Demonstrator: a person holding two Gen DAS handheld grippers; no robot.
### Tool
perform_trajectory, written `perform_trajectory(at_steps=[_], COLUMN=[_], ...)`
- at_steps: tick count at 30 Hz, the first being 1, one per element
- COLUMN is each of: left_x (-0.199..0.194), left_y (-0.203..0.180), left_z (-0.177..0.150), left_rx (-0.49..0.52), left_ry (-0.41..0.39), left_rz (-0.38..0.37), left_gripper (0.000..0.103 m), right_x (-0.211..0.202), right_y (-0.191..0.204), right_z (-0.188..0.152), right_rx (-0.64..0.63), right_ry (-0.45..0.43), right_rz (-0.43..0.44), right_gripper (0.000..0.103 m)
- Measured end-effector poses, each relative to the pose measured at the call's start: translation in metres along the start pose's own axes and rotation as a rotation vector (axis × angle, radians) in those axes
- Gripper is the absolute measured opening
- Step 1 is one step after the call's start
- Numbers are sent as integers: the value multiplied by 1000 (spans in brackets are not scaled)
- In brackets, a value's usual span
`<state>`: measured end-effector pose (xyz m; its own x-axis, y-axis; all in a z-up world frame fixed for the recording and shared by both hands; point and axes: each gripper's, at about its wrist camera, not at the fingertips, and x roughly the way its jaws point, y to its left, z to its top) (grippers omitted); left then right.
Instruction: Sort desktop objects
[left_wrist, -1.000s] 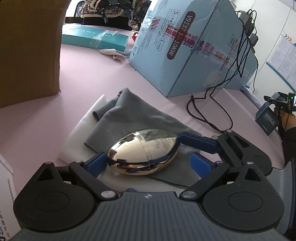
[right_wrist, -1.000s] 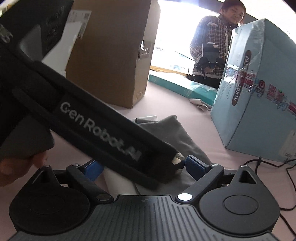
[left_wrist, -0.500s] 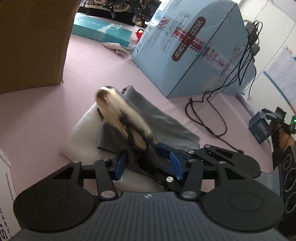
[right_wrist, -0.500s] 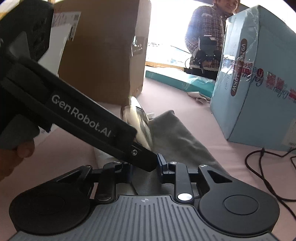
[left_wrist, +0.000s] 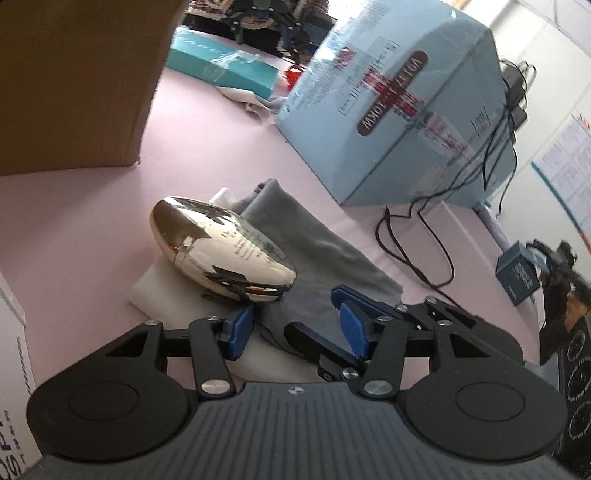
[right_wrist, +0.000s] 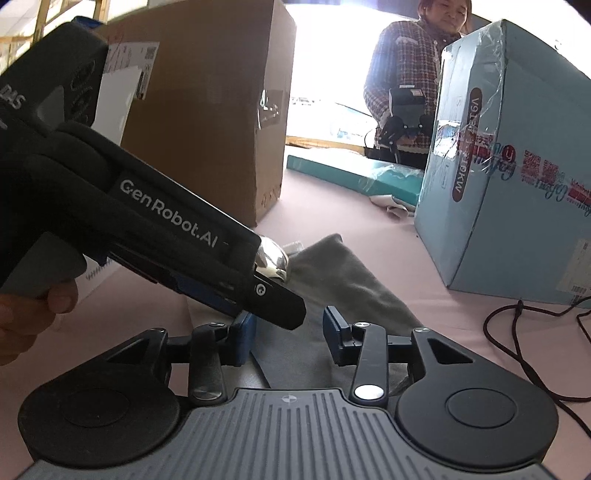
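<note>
Entries run left to right, each placed against the grey cloth pouch (left_wrist: 317, 254) at mid-table.

1. White box (left_wrist: 11, 373): far left of the pouch, only a corner in view.
2. Brown cardboard box (left_wrist: 74, 81): left of and behind the pouch, standing on the pink table (left_wrist: 74, 236).
3. White pad (left_wrist: 162, 284): under the pouch's left edge, flat on the table.
4. Chrome egg-shaped case (left_wrist: 221, 251): lies on its side at the pouch's left edge, partly on the white pad, free of both claws.
5. Left claw (left_wrist: 291, 328): fingers spread, nothing between them; its left pad sits just below the case, the gap over the pouch.
6. Right claw (right_wrist: 288, 332): fingers spread and empty, low over the near end of the pouch; in its own view the left tool crosses in front and hides most of the case.
7. Black cables (left_wrist: 413, 236): right of the pouch, loose on the table.
8. Light blue carton (left_wrist: 399, 110): right of and behind the pouch.

Risks, as judgement: the case is smooth, rounded and mirror-slick, so a pinch off its widest part would likely squirt it out and roll it off the pad. The 2 claws work close together over 1 soft cloth; they could collide, or snag and drag the pouch, shifting the case. Where the case is meant to end up cannot be told.
</note>
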<state>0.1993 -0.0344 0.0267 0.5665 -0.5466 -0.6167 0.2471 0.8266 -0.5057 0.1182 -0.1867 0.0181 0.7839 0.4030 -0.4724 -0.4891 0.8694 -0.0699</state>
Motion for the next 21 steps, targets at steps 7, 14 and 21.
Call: perform_trajectory(at_steps=[7, 14, 21], left_x=[-15, -25, -15], left_y=[-8, -18, -5], left_z=[10, 26, 37], left_rx=[12, 41, -124], left_ry=[-91, -181, -206], left_rz=[105, 203, 335], left_gripper=[60, 77, 83], right_x=[-6, 9, 27], right_y=[-7, -39, -51], right_z=[6, 14, 15], right_rx=[121, 477, 662], right_ry=[-41, 19, 89], right_rz=[81, 151, 215], right_gripper=[56, 58, 58])
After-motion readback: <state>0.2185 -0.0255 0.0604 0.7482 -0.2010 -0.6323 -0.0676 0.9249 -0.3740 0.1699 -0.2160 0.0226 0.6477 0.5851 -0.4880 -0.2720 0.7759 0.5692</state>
